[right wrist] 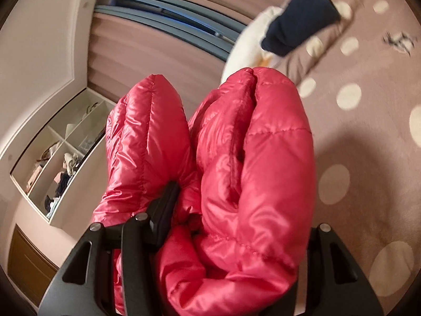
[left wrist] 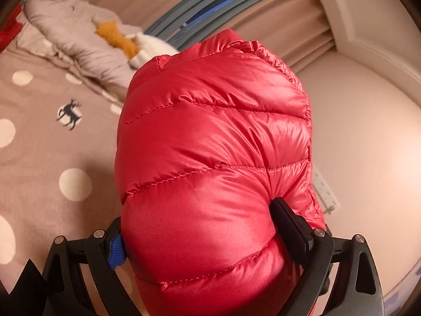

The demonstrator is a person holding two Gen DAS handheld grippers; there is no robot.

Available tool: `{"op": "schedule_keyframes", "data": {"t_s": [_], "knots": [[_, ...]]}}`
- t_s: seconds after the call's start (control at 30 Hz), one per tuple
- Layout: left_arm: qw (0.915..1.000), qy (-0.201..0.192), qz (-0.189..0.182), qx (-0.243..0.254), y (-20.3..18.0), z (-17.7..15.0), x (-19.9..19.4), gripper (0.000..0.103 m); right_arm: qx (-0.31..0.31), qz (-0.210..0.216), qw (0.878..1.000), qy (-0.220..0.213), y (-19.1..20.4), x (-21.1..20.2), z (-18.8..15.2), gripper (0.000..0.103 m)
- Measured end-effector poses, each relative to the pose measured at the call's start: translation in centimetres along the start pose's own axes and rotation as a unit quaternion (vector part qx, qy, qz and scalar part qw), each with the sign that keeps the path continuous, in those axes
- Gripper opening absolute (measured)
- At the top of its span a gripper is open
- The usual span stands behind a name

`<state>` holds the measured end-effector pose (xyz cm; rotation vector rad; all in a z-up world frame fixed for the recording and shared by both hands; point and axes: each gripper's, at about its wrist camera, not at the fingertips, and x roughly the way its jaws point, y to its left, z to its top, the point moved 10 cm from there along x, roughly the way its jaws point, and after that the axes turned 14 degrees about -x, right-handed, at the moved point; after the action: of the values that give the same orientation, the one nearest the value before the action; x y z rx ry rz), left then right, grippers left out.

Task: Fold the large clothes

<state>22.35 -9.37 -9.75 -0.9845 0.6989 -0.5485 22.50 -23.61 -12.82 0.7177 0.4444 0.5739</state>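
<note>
A shiny red quilted down jacket (left wrist: 210, 142) fills the middle of the left wrist view, bunched thick between the fingers of my left gripper (left wrist: 200, 237), which is shut on it and holds it above the bed. In the right wrist view the same red jacket (right wrist: 263, 163) bulges in two puffy folds between the fingers of my right gripper (right wrist: 236, 210), which is shut on it. Its right finger is hidden behind the fabric.
Below lies a taupe bedspread (left wrist: 39, 158) with white dots and a deer print. A grey bundle (left wrist: 73, 39) with a mustard item and a white item lies at the bed's far end. A navy garment (right wrist: 300, 18) rests on a pillow. Curtains, window and wall shelves (right wrist: 60, 152) stand beyond.
</note>
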Motion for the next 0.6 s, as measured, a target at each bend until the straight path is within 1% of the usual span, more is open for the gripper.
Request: {"op": "schedule_keyframes", "data": {"t_s": [0.13, 0.23, 0.33, 0.6], "knots": [[0.9997, -0.019, 0.003, 0.016, -0.9, 0.0, -1.2, 0.094, -0.024, 0.001, 1.000, -0.006, 1.4, 0.0, 0.5, 0.052], [0.9991, -0.027, 0.015, 0.029, -1.0, -0.3, -1.5, 0.094, -0.011, 0.012, 1.000, -0.002, 0.8, 0.3, 0.2, 0.052], [0.9988, -0.029, 0.024, 0.032, -0.9, -0.5, -1.6, 0.094, 0.004, 0.017, 1.000, 0.004, 0.2, 0.6, -0.2, 0.053], [0.9985, -0.034, 0.015, 0.040, -1.0, -0.1, -2.2, 0.094, -0.005, 0.026, 1.000, -0.005, 1.4, -0.1, -0.3, 0.053]]}}
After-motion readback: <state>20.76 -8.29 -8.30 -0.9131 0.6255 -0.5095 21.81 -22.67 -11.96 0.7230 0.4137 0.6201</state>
